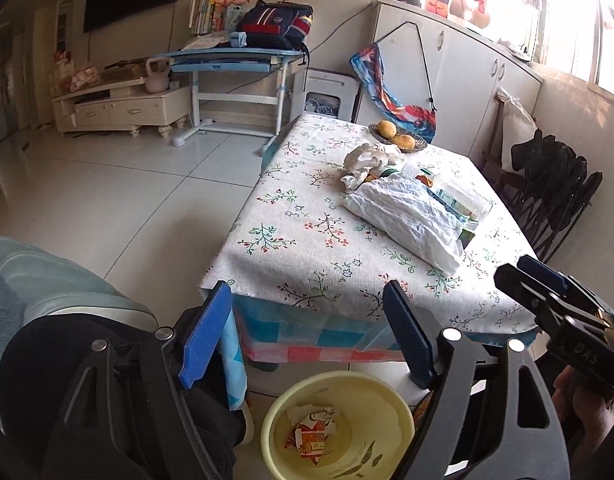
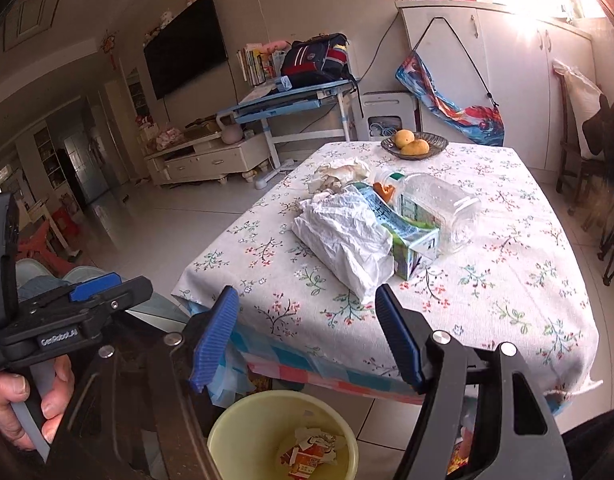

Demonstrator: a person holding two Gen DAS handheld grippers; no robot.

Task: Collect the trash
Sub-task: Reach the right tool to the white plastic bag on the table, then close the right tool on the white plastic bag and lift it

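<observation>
Hand-held grippers: 2. Left hand-held gripper (image 1: 307,336) w/ jaws wide apart, nothing between them; right hand-held gripper (image 2: 307,340) also wide open, empty. Both hang above the bin, just off the desk's near edge.
Bin: 1 pale yellow bin (image 1: 387,400) on the floor, just below the desk's near edge.
Trash in bin: 1 crumpled red-and-white wrapper (image 1: 311,432) lying at the bottom.
Trash on desk: white crumpled plastic bag (image 2: 343,240) mid-desk, draped partly over 1 green-white carton (image 2: 411,244) lying on its side; 1 clear plastic bottle (image 2: 439,208) on its side, touching the carton; 1 wad of crumpled paper (image 2: 339,172) just behind the bag.
Fruit: 2 yellow fruits in 1 dark bowl (image 2: 437,142) at the far edge, apart from the trash.
Desk: floral tablecloth (image 1: 299,240), checked cloth under it.
Left view only: other gripper's tip at right edge, w/ a hand (image 1: 587,408) under it; carton & bottle mostly hidden behind the bag.
Right view only: carton & bottle clear; fingers (image 2: 11,408) on a grey trigger at lower left.
</observation>
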